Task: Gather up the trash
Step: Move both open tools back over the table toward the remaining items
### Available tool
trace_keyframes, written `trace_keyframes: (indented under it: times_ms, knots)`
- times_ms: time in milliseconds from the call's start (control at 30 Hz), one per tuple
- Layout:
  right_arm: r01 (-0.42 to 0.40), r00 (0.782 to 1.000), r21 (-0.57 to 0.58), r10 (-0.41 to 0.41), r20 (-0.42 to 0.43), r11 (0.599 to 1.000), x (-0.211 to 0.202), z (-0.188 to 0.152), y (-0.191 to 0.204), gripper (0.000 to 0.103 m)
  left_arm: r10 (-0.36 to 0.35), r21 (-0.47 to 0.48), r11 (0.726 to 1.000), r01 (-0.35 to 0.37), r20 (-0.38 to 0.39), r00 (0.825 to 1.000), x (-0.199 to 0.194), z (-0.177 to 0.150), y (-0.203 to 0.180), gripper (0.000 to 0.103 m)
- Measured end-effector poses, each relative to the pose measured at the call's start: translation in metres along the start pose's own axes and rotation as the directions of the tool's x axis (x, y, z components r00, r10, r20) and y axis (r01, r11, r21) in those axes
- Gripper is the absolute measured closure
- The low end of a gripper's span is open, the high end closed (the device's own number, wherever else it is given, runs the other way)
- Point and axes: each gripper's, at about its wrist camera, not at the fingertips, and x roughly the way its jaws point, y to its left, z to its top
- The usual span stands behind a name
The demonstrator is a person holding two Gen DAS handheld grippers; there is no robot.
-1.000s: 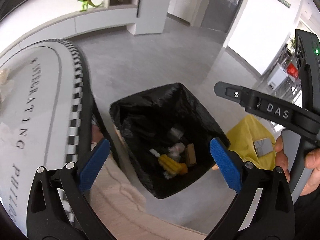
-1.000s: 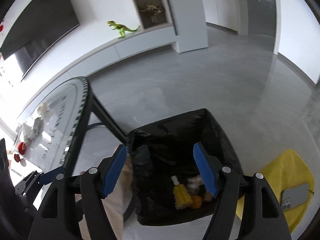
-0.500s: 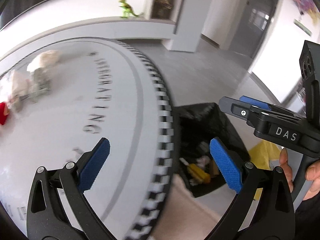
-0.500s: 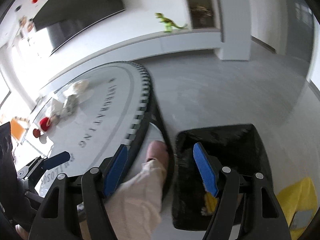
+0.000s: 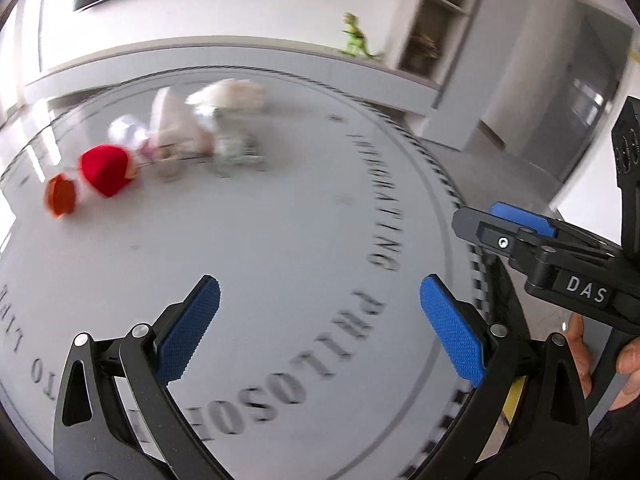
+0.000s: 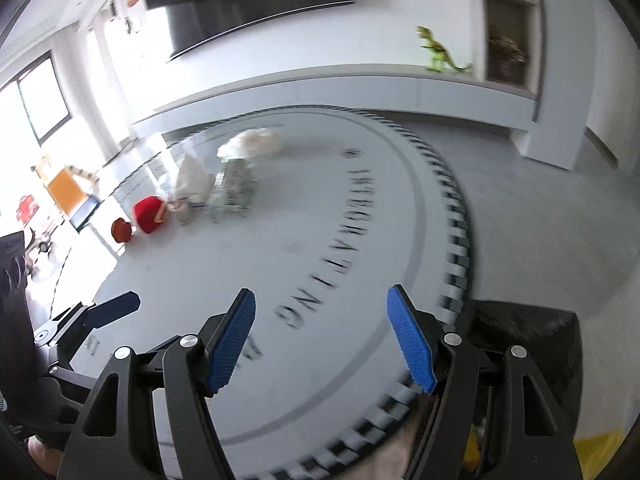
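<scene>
While both grippers hover above the round grey surface (image 5: pixel 280 240) with its ring of printed lettering and checkered rim, the trash that remains sits in a cluster at the far side of it, ahead and to the left of both sets of jaws. The black-lined bin (image 6: pixel 520 332) stands on the floor just beyond the surface's near right edge, below the right gripper's view.

The cluster is blurred, so only rough shapes can be told. Its biggest pieces are pale crumpled tissue or wrapping (image 5: pixel 228 96) and a crushed silvery packet (image 5: pixel 236 152) just in front of it. To their left lie a red lump (image 5: pixel 106 168) and, smallest, an orange cap-like piece (image 5: pixel 60 196). The group runs roughly left to right across the view, red and orange at its left end; no single piece shows a clear long axis.

The left gripper (image 5: pixel 320 320) has its jaws spread wide with nothing between the blue pads, and it points over the lettering toward the cluster. The right gripper (image 6: pixel 320 340) is likewise released and empty, tilted downward near the rim. Which arm is nearer is hard to judge; the left one seems better lined up with the red and orange end, so a forward reach to the left looks likely.
</scene>
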Motion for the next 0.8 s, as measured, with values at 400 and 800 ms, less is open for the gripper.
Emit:
trace_keyframes:
  times_ms: [400,800]
  knots:
    - [-0.143,0.988,-0.157,0.131,-0.080,0.977,0.066,0.040,0.091,0.044,0.174,-0.176,0.969,-0.173,-0.005,0.985,-0.006,-0.002,0.114,0.006]
    - [-0.242,0.954,-0.189,0.198,-0.224,0.952,0.146,0.068,0.146,0.065,0.315,-0.260,0.914,-0.313,-0.032,0.948,-0.004,0.020,0.189,0.006]
